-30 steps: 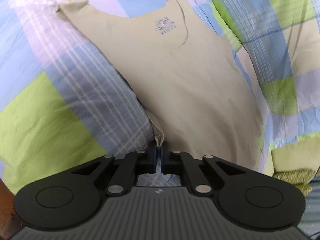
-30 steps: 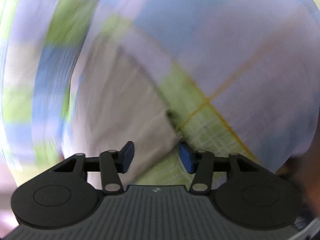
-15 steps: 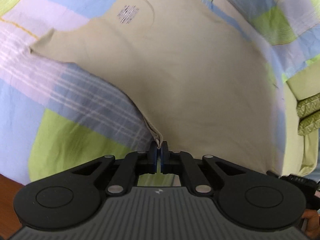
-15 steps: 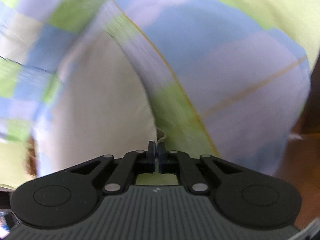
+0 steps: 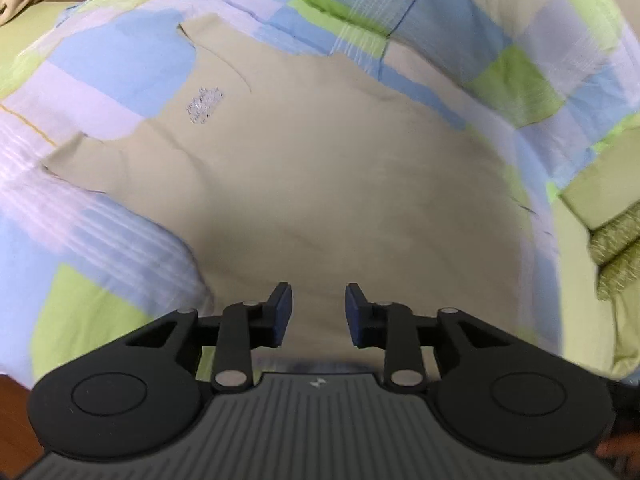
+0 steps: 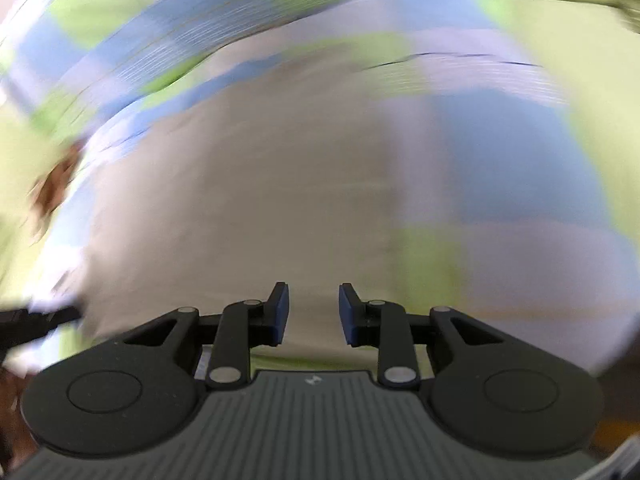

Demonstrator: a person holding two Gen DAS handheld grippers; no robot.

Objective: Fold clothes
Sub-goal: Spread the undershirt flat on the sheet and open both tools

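Vest (image 5: 320, 168) spread flat on checked quilt (image 5: 120, 64); left gripper (image 5: 319, 312) and right gripper (image 6: 313, 312) above its near hem, jaws just parted, nothing between them

Left gripper (image 5: 318, 312) and right gripper (image 6: 313, 310) are showing identical construction: matte black linkage arms with silver pivot screws, blue pads (image 5: 282, 312) on the fingertips, two round black housings, and a grey ribbed body bearing a small white logo.
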